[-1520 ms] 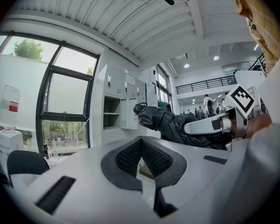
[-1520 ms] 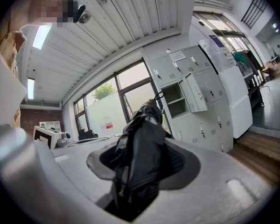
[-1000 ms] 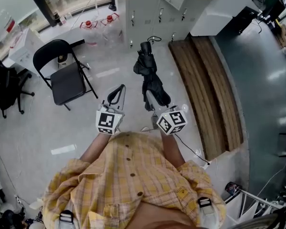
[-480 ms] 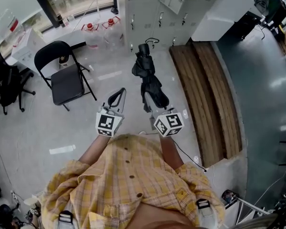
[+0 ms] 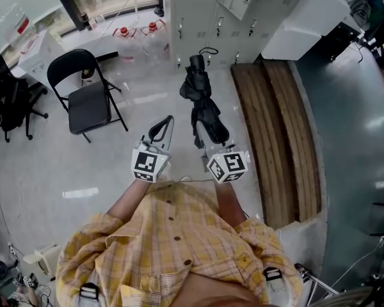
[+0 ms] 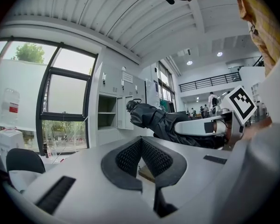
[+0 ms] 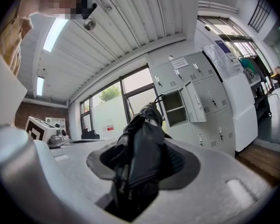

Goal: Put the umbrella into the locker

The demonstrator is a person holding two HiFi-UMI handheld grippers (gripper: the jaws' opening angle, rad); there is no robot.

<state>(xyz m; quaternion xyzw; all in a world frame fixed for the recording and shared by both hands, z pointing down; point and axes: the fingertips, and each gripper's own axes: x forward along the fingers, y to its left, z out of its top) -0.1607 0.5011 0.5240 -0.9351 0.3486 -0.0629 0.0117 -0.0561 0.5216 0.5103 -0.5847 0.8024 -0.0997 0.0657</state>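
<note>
A black folded umbrella [image 5: 201,104] sticks out level from my right gripper [image 5: 203,135], whose jaws are shut on its lower part. Its strap end points at the grey lockers [image 5: 198,24]. The right gripper view has the umbrella [image 7: 142,146] filling the gap between the pads [image 7: 182,162], with an open locker compartment [image 7: 175,107] straight beyond its tip. My left gripper [image 5: 168,119] is held beside it on the left, shut, with nothing between its tips. From the left gripper view, the umbrella [image 6: 154,118] and the right gripper [image 6: 200,127] show to the right of the left gripper [image 6: 141,141].
A black folding chair [image 5: 89,101] stands on the floor at the left, an office chair [image 5: 6,101] farther left. A long wooden bench [image 5: 278,126] runs along the right. Water bottles [image 5: 137,29] sit by the window, and a white cabinet [image 5: 304,18] stands right of the lockers.
Both grippers and the umbrella have been carried forward towards the lockers, which now show a little closer. The grip on the umbrella is unchanged.
</note>
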